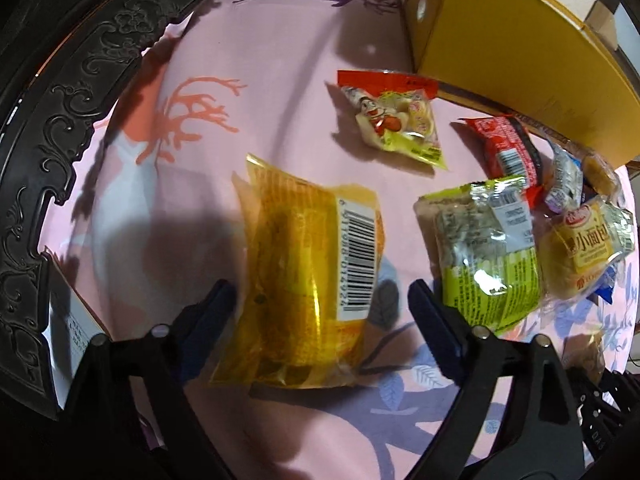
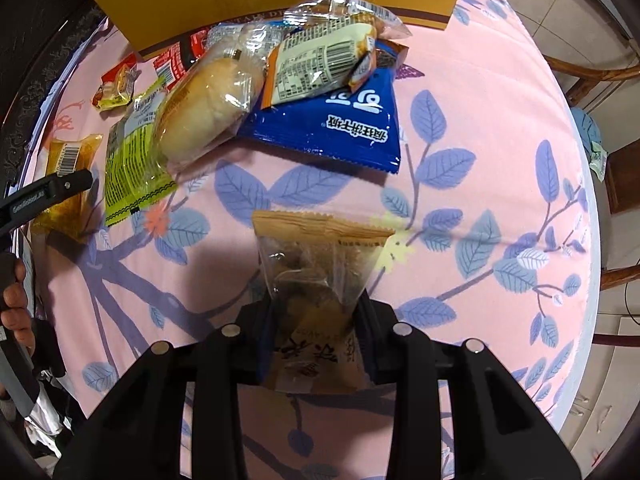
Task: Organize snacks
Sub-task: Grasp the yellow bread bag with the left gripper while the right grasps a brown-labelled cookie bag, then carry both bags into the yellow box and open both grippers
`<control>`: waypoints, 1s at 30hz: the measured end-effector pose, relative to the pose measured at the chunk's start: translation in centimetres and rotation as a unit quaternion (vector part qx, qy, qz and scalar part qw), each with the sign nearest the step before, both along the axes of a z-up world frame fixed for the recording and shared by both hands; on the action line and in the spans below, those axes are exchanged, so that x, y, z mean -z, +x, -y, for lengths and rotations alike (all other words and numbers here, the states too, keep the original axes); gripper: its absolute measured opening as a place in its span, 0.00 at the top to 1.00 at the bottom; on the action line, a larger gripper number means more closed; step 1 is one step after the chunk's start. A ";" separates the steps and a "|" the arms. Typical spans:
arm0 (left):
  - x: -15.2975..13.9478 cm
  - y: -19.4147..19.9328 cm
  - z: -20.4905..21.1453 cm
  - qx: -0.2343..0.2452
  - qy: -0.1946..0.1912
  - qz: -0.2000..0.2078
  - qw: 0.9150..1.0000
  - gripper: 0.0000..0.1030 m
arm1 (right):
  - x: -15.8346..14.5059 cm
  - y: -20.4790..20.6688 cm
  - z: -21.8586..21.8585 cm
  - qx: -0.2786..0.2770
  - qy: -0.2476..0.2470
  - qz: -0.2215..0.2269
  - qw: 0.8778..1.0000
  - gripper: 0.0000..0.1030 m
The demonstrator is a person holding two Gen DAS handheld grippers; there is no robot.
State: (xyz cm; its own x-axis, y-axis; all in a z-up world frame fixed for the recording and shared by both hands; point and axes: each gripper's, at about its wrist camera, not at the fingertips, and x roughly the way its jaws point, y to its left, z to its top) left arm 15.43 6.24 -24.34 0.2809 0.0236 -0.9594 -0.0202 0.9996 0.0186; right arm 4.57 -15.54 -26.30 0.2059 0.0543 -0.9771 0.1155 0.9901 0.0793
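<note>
Right gripper [image 2: 316,312] pointing steeply down over the surface [image 2: 480,128], clenching a tan-topped clear packet [image 2: 316,280]; both pads pressing the packet's sides, sawtooth top edge sticking out ahead of the fingers, lower printed part lying between the gripper arms; contents brownish, not readable.

Left gripper [image 1: 322,300] standing released, jaws spread wide to either side of the yellow packet [image 1: 308,276]; pads not touching it on either side; packet lying flat on the pink floral cloth [image 1: 248,80], barcode label facing up; seen again from the right wrist view at far left [image 2: 68,176] with the left gripper's dark finger [image 2: 60,190] lying across it and part of a hand [image 2: 16,304] gripping the handle below.

Remaining snacks lying in a loose cluster near the yellow box [image 1: 500,40]: green packet [image 1: 488,248] just right of the left gripper, barcode side up; small bread roll in clear wrap [image 1: 584,248] touching its right edge; red packet [image 1: 504,148] behind it, close to the box; red-and-yellow candy bag [image 1: 396,116] sitting apart, toward the middle of the cloth.

From the right wrist view: blue bag [image 2: 340,124] lying flat under an orange-edged white packet [image 2: 320,64]; a clear-wrapped pastry [image 2: 344,12] leaning against the box edge; bread roll overlapping the green packet.

Dark carved furniture [image 1: 52,128] edging the surface on the left; wooden chair [image 2: 592,72] beyond the far right edge.
</note>
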 end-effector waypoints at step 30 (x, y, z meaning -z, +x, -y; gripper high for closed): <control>-13.4 -5.3 0.9 0.002 -0.056 0.099 0.993 0.56 | -4.9 -0.5 8.1 0.003 0.056 0.073 0.996 0.69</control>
State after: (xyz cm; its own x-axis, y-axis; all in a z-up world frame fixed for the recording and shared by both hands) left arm 10.11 5.37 -10.95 0.4650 -0.0823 -0.8815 -0.0080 0.9952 -0.0972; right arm 4.02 -23.60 -21.37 0.3455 0.1605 -0.9246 0.1000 0.9734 0.2063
